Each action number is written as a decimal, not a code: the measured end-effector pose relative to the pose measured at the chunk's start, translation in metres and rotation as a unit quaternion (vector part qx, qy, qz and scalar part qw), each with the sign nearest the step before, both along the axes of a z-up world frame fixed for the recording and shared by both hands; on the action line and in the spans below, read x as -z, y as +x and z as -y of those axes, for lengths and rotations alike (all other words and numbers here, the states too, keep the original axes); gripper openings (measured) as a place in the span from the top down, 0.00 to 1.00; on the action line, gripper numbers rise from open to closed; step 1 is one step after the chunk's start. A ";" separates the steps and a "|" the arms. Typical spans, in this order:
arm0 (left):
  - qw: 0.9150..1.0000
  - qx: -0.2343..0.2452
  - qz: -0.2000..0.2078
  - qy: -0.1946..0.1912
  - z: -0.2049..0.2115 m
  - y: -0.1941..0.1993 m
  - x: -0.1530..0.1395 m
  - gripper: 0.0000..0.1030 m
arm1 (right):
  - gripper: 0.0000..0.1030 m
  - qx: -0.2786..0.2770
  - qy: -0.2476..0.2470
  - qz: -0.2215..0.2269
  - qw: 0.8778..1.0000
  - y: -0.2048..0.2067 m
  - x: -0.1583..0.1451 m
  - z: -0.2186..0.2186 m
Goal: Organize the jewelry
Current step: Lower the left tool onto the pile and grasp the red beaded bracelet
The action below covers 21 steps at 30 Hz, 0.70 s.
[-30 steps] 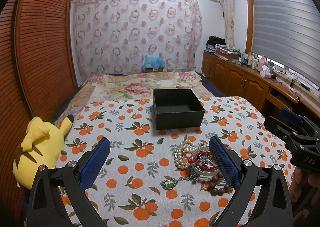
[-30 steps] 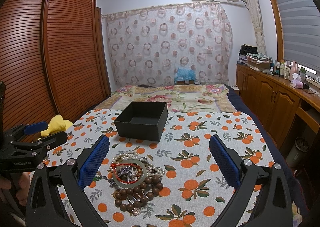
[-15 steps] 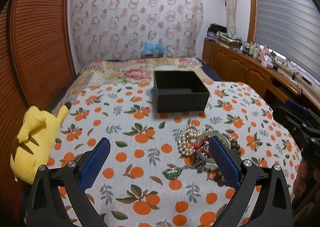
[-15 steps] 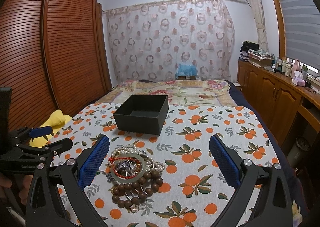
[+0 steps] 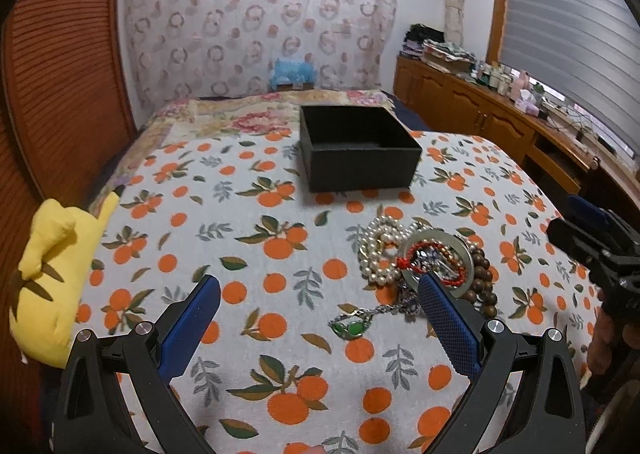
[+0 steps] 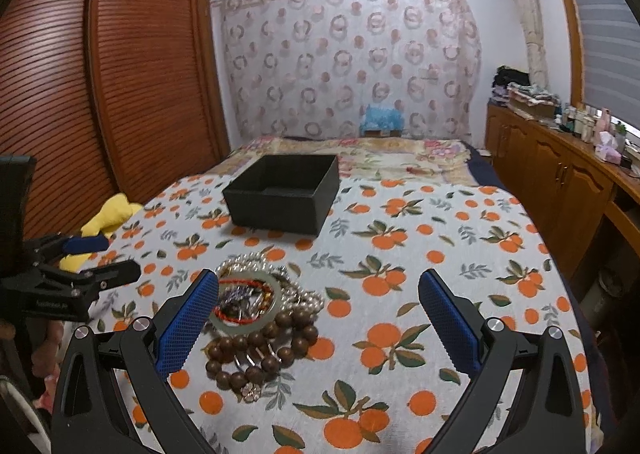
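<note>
Evidently nothing has been sorted yet: the black box (image 5: 358, 152) stands open on the orange-print bedspread (image 5: 248, 238), and what shows of its interior holds nothing, though the near wall hides the floor of it in both views. All the jewelry lies in one tangled heap (image 5: 424, 268) on the bedspread, short of the box and apart from it. The left tool (image 5: 320, 306) has its blue pads spread wide with nothing between them; its right pad overlaps the near edge of the heap, but contact cannot be confirmed. The right tool (image 6: 320, 310) is likewise spread wide and carries nothing, its left pad just beside the pale bangle (image 6: 246, 308). Judged from this, the whole task remains: each piece must be lifted out of the heap and placed in the box. The left wrist view alone shows a green-stone pendant on a chain (image 5: 352, 328) trailing out of the heap toward the camera, and the pearl strand (image 5: 378, 254) clearly laid out; it also shows a yellow plush toy (image 5: 48, 274) at the bed's left edge. The right wrist view alone gives the brown wooden beads (image 6: 260, 350) in full, nearest the camera, which the other view shows only partly behind the pad.
</note>
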<state>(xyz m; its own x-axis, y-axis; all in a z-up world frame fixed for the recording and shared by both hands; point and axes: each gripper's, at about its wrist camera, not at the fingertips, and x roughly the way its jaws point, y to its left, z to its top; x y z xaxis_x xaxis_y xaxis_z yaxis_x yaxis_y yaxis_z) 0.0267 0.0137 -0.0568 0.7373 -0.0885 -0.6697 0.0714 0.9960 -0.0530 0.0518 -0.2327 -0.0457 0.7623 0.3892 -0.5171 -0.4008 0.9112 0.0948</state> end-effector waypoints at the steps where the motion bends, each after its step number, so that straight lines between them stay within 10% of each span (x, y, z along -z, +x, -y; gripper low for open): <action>1: 1.000 0.004 -0.004 -0.001 0.001 0.002 0.001 0.07 | 0.02 -0.005 -0.002 -0.003 1.000 0.000 0.002 -0.001; 13: 0.996 0.085 -0.015 -0.038 0.027 0.030 0.009 0.08 | 0.08 -0.023 -0.020 -0.030 0.999 0.005 0.019 -0.002; 21: 0.989 0.119 -0.054 -0.068 0.042 0.051 0.024 0.47 | 0.08 -0.028 -0.020 -0.033 0.999 0.005 0.022 0.000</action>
